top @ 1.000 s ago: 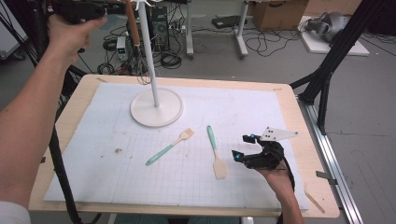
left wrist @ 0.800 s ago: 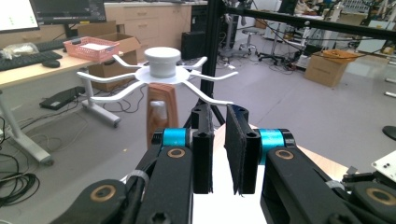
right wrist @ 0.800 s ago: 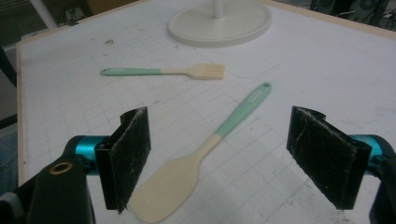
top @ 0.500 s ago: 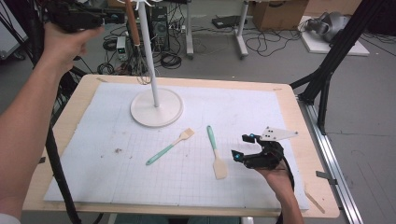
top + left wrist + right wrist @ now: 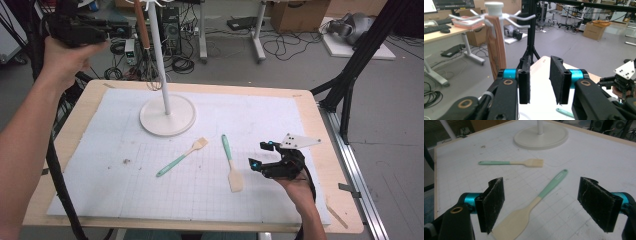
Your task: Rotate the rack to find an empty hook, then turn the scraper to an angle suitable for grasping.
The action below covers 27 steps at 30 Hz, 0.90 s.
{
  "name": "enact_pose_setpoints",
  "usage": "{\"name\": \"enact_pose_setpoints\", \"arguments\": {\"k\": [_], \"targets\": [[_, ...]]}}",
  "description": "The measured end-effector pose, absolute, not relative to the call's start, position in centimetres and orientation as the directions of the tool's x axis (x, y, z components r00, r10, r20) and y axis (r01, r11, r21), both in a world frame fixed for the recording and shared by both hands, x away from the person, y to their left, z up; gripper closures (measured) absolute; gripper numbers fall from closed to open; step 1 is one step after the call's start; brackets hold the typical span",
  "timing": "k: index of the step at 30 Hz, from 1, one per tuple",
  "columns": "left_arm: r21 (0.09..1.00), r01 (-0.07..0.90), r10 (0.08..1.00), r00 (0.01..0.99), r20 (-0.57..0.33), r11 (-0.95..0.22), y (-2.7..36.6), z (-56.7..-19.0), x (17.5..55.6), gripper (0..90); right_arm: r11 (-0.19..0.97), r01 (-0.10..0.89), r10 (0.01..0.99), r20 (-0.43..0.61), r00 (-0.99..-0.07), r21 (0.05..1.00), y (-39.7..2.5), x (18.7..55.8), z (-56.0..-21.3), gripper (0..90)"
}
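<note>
My left gripper [image 5: 107,31] has barely shifted since a second ago, still raised beside the stand's [image 5: 167,116] hooks, jaws apart with nothing between, near the hanging wood-handled whisk [image 5: 496,47]. My right gripper [image 5: 260,155] stays low, jaws wide, just beside the spatula [image 5: 534,205]; the brush [image 5: 511,163] lies farther off.

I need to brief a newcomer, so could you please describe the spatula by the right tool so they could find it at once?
Start at the white stand's round base on the gridded mat. Two mint-handled utensils lie in front of it; the spatula is the one nearer the right tool. It ends in a broad, flat cream blade, whereas its neighbour, the pastry brush, ends in a small bristle head.
</note>
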State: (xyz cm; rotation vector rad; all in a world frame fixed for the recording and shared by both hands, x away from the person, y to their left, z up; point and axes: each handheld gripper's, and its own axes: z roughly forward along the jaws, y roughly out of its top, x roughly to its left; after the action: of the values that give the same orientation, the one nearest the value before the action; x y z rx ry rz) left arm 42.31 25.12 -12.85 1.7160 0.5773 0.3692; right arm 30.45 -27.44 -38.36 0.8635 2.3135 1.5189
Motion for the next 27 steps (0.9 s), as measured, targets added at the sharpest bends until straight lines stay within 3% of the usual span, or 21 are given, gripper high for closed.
{"name": "enact_pose_setpoints", "arguments": {"k": [27], "targets": [[0.964,0.184,0.572,0.819,-0.041,-0.194,25.9,-16.4,38.0,49.8,0.298,0.344,0.587,0.113,-0.802,0.890,-27.4,30.1,-38.5,20.8]]}}
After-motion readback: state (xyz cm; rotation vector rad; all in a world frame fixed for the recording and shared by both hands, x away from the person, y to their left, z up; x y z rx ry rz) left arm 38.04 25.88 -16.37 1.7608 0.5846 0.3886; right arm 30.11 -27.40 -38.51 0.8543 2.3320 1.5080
